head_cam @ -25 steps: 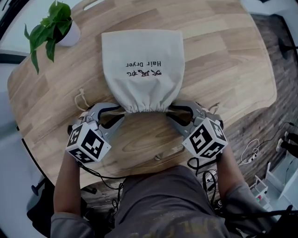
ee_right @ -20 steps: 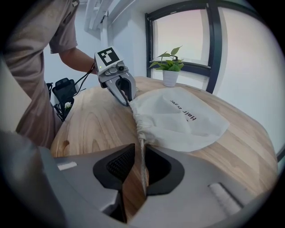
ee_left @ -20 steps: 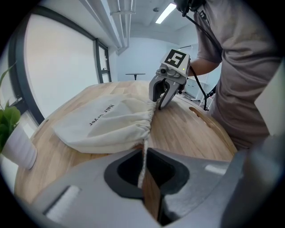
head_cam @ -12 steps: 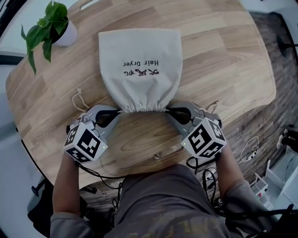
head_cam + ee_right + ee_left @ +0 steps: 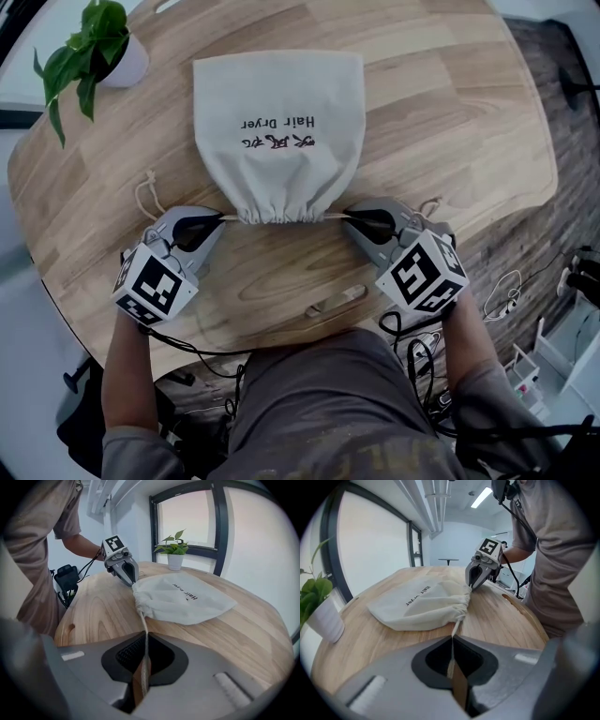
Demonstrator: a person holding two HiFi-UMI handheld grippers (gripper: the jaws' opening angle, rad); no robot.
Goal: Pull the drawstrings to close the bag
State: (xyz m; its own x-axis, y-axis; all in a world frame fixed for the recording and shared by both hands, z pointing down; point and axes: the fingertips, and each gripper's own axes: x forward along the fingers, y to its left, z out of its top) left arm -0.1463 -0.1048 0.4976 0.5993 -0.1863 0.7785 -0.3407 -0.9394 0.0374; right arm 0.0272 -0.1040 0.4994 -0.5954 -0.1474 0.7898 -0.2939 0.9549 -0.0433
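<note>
A beige cloth bag (image 5: pixel 279 122) printed "Hair Dryer" lies flat on the round wooden table (image 5: pixel 450 131), its gathered mouth (image 5: pixel 281 212) facing me. My left gripper (image 5: pixel 218 217) is shut on the left drawstring (image 5: pixel 456 626), which runs taut from the bag's mouth (image 5: pixel 461 603) into the jaws. My right gripper (image 5: pixel 346 217) is shut on the right drawstring (image 5: pixel 142 620), also stretched straight from the bunched mouth (image 5: pixel 139 597). Each gripper shows in the other's view: the right gripper (image 5: pixel 474 584) and the left gripper (image 5: pixel 131 582), one at each side of the mouth.
A potted plant (image 5: pixel 89 52) stands at the table's far left, also seen as the plant (image 5: pixel 174 555) by the window. Loose cord ends (image 5: pixel 145 192) lie on the wood left of the bag. Cables (image 5: pixel 506 300) trail on the floor to the right.
Both grippers have moved apart sideways, away from the bag. The drawstrings now show taut on each side and the bag's mouth has gathered narrower.
</note>
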